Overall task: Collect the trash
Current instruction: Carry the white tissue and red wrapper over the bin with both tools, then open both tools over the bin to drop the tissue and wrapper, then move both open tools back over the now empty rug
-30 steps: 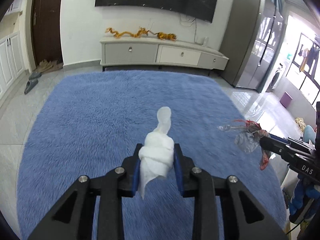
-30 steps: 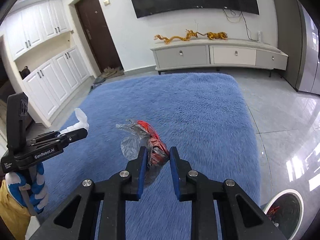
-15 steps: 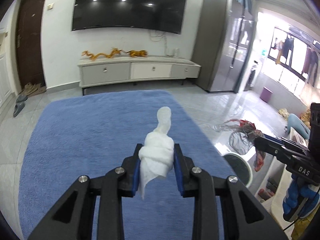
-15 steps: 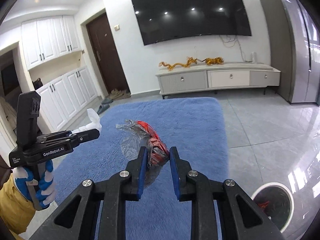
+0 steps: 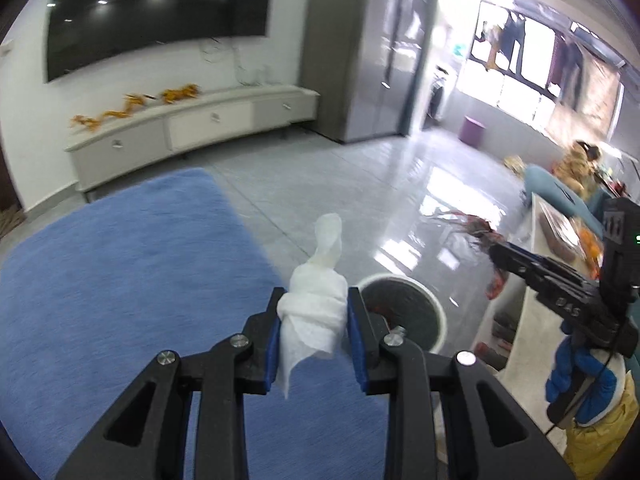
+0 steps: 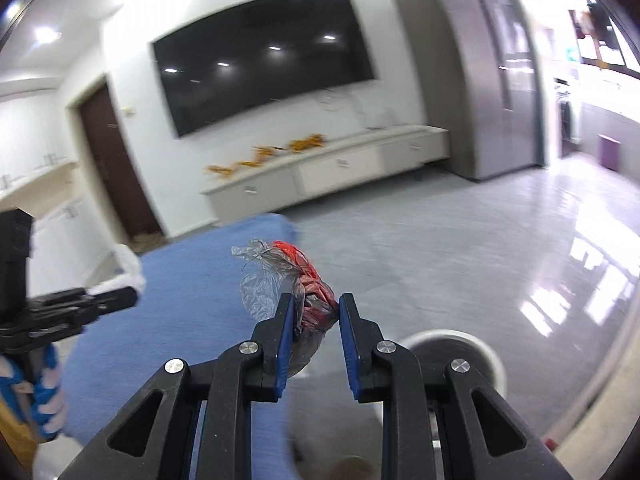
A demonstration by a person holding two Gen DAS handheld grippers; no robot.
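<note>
A living room with glossy grey floor tiles point(image 5: 352, 184) and a shaggy blue rug point(image 5: 120, 280), the rug's right edge and far corner giving way to bare tile that runs open toward a bright glazed area at the far right. Along the white wall stands a low cream TV cabinet point(image 5: 192, 124) with orange dragon ornaments point(image 5: 132, 110) on top, under a large dark wall-mounted television point(image 5: 156, 12); a tall grey cabinet point(image 5: 360, 48) fills the corner beside it, and a dark wooden door point(image 6: 112, 160) sits left of the screen in the right wrist view. The left gripper point(image 5: 314, 320), held above the rug's right edge, has its blue-padded jaws clamped on a twisted wad of white tissue point(image 5: 316, 300) that sticks up between them. The right gripper point(image 6: 311, 320), gripped by a hand in a blue glove point(image 5: 580, 376), pinches a crumpled clear plastic wrapper with red print point(image 6: 296, 284) between its pads. A round white-rimmed trash bin point(image 5: 404, 312) stands on the tile just beyond the rug, seen right behind the left gripper's tips and at the lower right in the right wrist view, its dark inside holding something red. White furniture crowds the right side near the bin; both views are motion-blurred.
</note>
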